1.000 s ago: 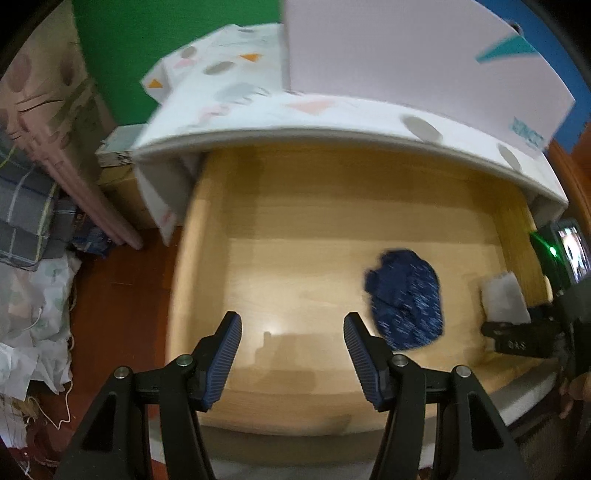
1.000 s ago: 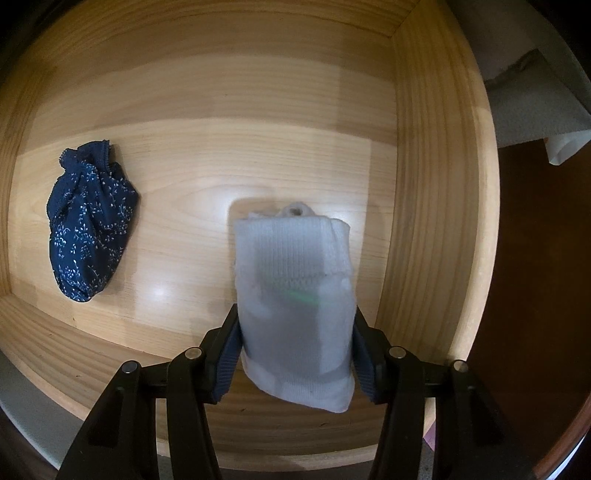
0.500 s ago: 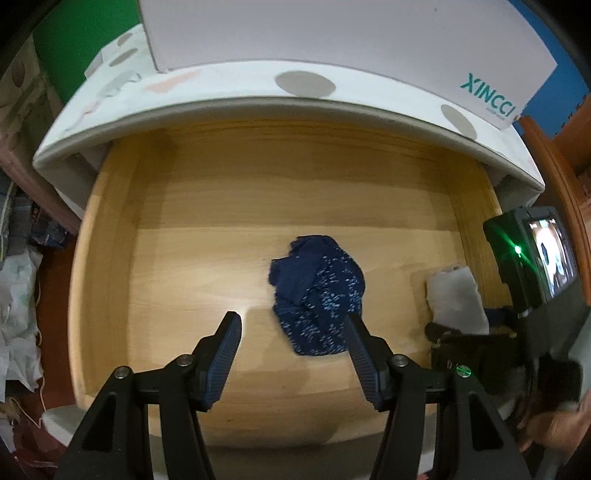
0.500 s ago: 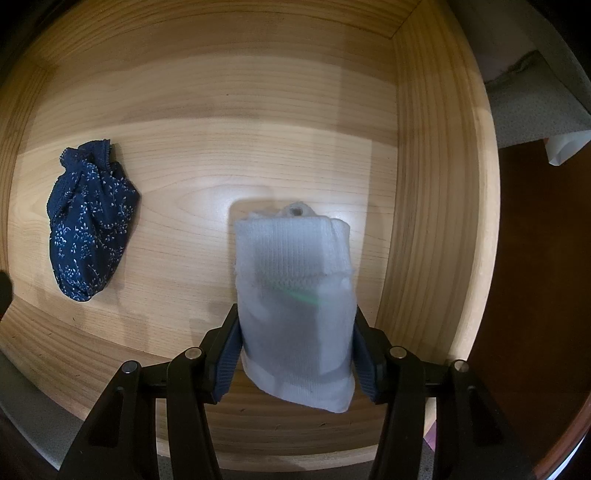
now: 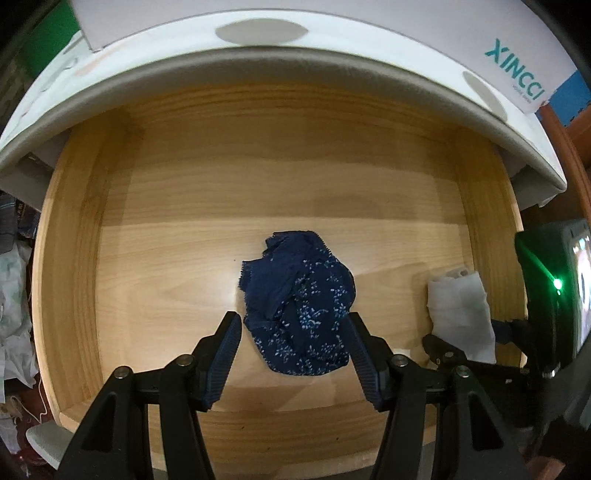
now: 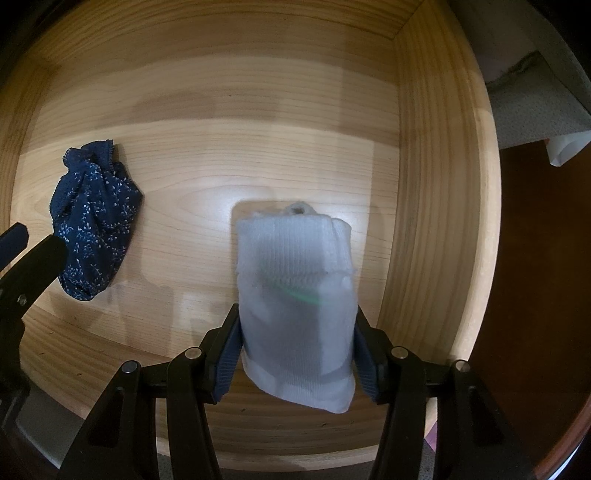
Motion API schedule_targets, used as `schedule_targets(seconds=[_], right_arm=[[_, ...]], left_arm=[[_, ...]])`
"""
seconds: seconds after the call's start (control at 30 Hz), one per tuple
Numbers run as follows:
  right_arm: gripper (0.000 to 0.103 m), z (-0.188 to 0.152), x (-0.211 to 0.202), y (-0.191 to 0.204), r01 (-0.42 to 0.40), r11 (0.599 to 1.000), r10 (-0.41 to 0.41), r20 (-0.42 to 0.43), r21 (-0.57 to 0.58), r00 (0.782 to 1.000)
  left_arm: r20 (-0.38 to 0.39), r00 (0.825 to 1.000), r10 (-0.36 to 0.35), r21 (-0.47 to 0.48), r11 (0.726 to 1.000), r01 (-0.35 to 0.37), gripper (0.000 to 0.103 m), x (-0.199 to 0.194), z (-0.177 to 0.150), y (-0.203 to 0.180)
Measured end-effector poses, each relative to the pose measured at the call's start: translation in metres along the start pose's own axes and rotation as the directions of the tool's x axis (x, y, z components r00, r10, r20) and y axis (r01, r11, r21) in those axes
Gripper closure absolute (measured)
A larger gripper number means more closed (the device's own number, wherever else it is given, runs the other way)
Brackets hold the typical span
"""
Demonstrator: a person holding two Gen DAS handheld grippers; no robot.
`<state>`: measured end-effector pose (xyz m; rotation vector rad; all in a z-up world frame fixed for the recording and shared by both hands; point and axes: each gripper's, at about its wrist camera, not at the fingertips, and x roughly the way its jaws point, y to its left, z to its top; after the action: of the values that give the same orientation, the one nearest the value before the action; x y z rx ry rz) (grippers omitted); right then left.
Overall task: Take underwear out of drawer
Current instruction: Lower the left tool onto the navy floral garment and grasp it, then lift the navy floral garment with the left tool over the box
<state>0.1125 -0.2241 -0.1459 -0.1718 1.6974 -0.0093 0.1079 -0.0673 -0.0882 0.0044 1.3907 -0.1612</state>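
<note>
Pale wood lined the open drawer [image 5: 92,229], which held crumpled navy underwear [image 5: 299,306] near its middle and a folded white sock [image 6: 295,306] by the right wall. The left tongs [image 5: 291,354] stood apart, straddling the underwear; the right tongs [image 6: 295,358] were clamped on the sock. A white box [image 5: 369,33] behind read "XINCCI".

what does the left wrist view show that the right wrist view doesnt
Only the left wrist view shows the white patterned surface over the back of the drawer, the box lettered XINCCI and a device with a green light. Only the right wrist view shows the right claw clamped on the white folded cloth. Both show the wooden drawer, the navy patterned underwear and the left claw, open around it.
</note>
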Motion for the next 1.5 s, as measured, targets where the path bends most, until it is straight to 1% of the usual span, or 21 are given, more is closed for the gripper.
schedule_targets(seconds=[0.23,0.3,0.37,0.5,0.6,0.63,0.67,0.73,0.8,0.97,1.17,1.2,1.37,1.5], right_arm=[[0.050,0.000,0.000,0.001,-0.003,1.000,0.003,0.001,0.001,1.000],[0.050,0.001,-0.001,0.002,-0.004,1.000,0.004,0.001,0.001,1.000],[0.050,0.001,-0.001,0.002,-0.003,1.000,0.003,0.001,0.001,1.000],[0.050,0.001,-0.001,0.003,-0.004,1.000,0.004,0.001,0.002,1.000],[0.050,0.001,0.000,0.003,-0.005,1.000,0.005,0.001,0.002,1.000],[0.050,0.001,0.000,0.003,-0.005,1.000,0.005,0.001,0.002,1.000],[0.050,0.001,0.000,0.004,-0.005,1.000,0.005,0.001,0.001,1.000],[0.050,0.001,0.000,0.004,-0.006,1.000,0.006,0.001,0.002,1.000],[0.050,0.002,0.000,0.004,-0.006,1.000,0.006,0.001,0.002,1.000],[0.050,0.002,0.001,0.006,-0.006,1.000,0.006,0.001,0.003,1.000],[0.050,0.004,0.001,0.006,-0.007,1.000,0.007,0.001,0.002,1.000],[0.050,0.004,0.001,0.005,-0.007,1.000,0.007,0.001,0.002,1.000],[0.050,0.005,0.001,0.007,-0.006,1.000,0.006,0.000,0.002,1.000],[0.050,0.005,0.001,0.006,-0.005,1.000,0.005,0.000,0.000,1.000]], left_arm=[[-0.078,0.996,0.037,0.034,0.999,-0.035,0.044,0.022,0.008,-0.013],[-0.104,0.994,0.032,0.021,0.999,-0.030,0.044,0.027,0.011,-0.012],[-0.127,0.991,0.045,0.007,0.999,-0.044,0.044,0.033,0.015,-0.010],[-0.156,0.987,0.043,-0.006,0.999,-0.045,0.044,0.041,0.018,-0.009],[-0.158,0.986,0.049,0.003,0.999,-0.049,0.044,0.043,0.017,-0.011],[-0.160,0.986,0.053,0.006,0.999,-0.053,0.046,0.047,0.022,-0.011],[-0.162,0.985,0.058,0.008,0.998,-0.057,0.052,0.048,0.022,-0.011],[-0.185,0.981,0.060,0.011,0.998,-0.059,0.060,0.053,0.020,-0.015],[-0.197,0.979,0.056,0.004,0.998,-0.057,0.061,0.056,0.021,-0.013],[-0.214,0.975,0.067,0.024,0.998,-0.063,0.066,0.056,0.020,-0.009],[-0.238,0.970,0.058,0.009,0.998,-0.057,0.067,0.056,0.018,0.006],[-0.241,0.969,0.056,0.006,0.998,-0.056,0.067,0.058,0.022,0.004],[-0.244,0.969,0.048,-0.015,0.998,-0.053,0.071,0.058,0.022,0.015],[-0.238,0.970,0.056,-0.024,0.998,-0.064,0.075,0.056,0.023,0.020]])
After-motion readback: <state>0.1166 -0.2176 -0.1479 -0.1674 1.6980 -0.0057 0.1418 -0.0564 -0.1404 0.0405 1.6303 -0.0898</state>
